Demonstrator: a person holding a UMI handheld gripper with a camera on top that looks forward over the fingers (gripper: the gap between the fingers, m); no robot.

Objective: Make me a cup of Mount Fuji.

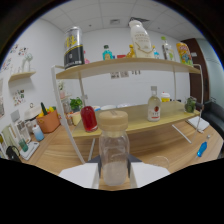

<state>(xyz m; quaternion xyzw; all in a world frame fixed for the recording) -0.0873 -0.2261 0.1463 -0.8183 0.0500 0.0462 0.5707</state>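
Holding a clear jar (113, 150) low in the middle, the claw (114, 176) pinches it tight.
The jar looks almost empty, so I think the drink is barely started.

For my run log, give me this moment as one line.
claw: shut on bottle | bottle: clear, tan lid on, upright, lifted | ahead: red bottle on lower shelf

— Where does the gripper (114, 175) sit?
— Low in the frame, at center; its two pale fingers (80, 175) reach up from the bottom edge.
— How do they stand?
— Parted, one on either side of a clear bottle (113, 150), close against its lower walls; whether they press cannot be told.
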